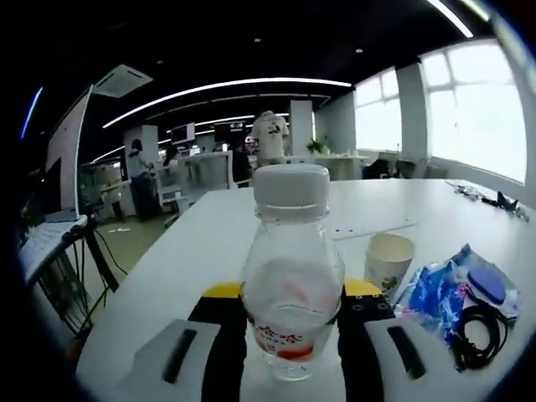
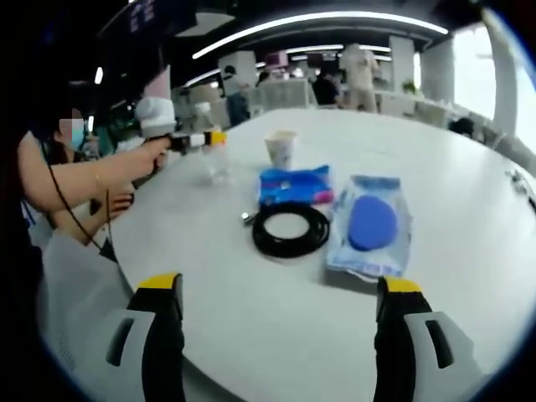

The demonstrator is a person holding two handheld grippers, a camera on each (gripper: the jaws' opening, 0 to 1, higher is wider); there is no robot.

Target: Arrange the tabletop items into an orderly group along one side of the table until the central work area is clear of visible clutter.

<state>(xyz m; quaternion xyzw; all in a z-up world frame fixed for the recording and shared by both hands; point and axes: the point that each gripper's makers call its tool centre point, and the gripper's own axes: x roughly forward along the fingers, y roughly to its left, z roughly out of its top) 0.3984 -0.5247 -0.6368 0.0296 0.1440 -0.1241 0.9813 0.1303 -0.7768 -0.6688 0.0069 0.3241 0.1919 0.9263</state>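
Left gripper view: left tongs (image 1: 291,335) clamped on clear plastic bottle (image 1: 291,276), white cap up, above white tabletop (image 1: 209,243); paper cup (image 1: 389,261) and blue packets (image 1: 452,289) just right.

Right gripper view: right tongs (image 2: 280,322) spread wide, holding nothing; black cable coil (image 2: 291,229) between blue packets, paper cup beyond.

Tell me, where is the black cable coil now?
In the right gripper view the black cable coil lies mid-table, just below the blue packet and left of the clear bag.
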